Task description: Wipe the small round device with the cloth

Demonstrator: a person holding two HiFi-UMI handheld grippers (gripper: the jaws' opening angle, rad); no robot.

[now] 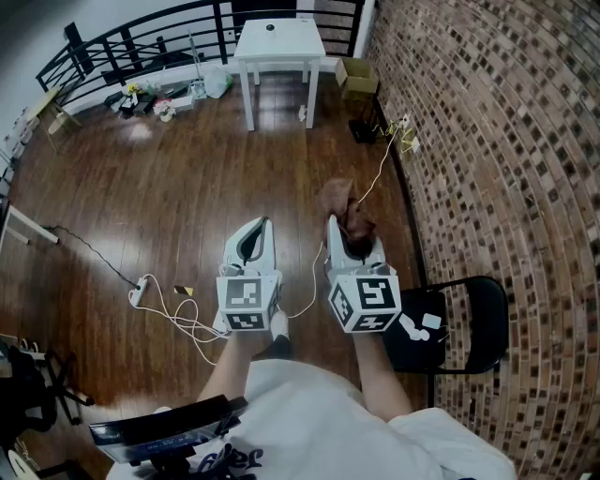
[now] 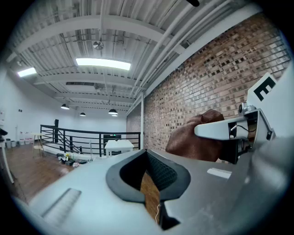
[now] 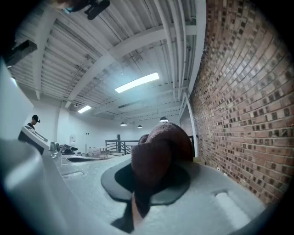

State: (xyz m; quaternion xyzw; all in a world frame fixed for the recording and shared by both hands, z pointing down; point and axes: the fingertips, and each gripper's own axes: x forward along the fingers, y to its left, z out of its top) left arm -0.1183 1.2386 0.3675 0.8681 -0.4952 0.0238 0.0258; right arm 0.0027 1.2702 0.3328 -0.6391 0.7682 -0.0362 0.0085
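Brown cloth (image 3: 158,151) tight between the jaws of the right claw (image 3: 147,183)

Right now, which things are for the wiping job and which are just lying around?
For the job: brown cloth, pinched in the right gripper; small dark thing on the white table, maybe the device.
Just lying around: black chair, power strip, cardboard box.

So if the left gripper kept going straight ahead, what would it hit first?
Nothing close: the left gripper points level above bare floor. The table far ahead looks roughly in line, so probably that first, though depth is unclear.
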